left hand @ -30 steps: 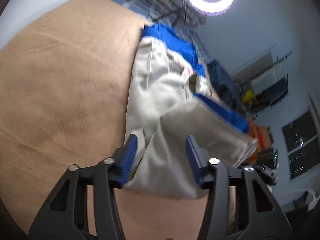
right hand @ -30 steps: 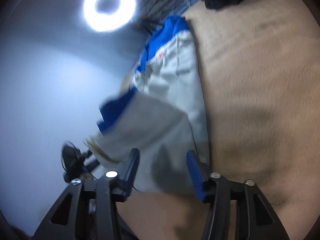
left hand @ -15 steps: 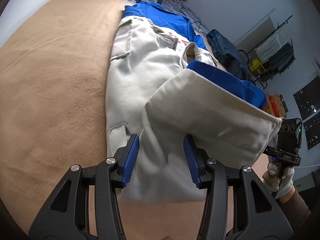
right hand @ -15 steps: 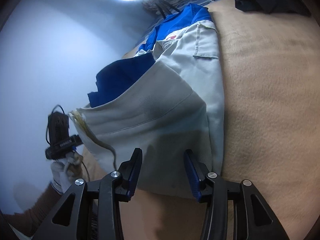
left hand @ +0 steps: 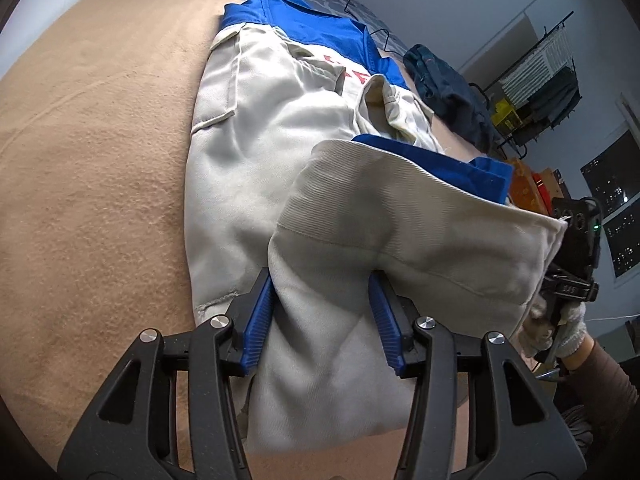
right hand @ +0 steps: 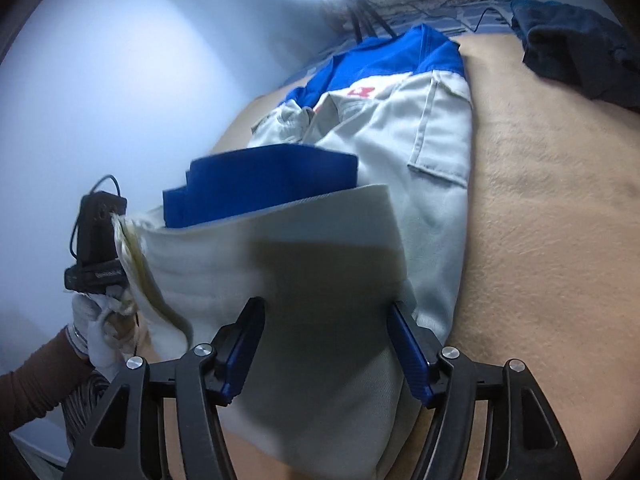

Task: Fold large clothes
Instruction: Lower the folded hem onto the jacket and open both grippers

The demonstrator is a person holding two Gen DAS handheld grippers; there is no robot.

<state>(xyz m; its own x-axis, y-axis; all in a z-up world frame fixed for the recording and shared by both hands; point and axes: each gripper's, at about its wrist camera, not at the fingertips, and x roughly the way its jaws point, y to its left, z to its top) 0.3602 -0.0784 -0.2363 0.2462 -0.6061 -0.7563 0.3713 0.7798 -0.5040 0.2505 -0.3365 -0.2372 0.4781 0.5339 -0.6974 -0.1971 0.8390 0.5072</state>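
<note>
Folding the jacket's lower half up over its chest on the blanket

The tan blanket (left hand: pixel 92 168) carries the grey-and-blue work jacket (left hand: pixel 260 128), collar end away from the cameras, with a dark garment (left hand: pixel 444 92) lying beyond it. The near hem is lifted and doubled toward the chest. The left tongs (left hand: pixel 320 316) pinch a bunched fold of that hem between half-closed blue pads. The right tongs (right hand: pixel 324 348) have just been opening, and the cloth between their pads looks slack, so they seem to be letting go. My advice: lower both corners together, keep the folded edge square with the side seams, and release the left side only once the layer lies flat.
</note>
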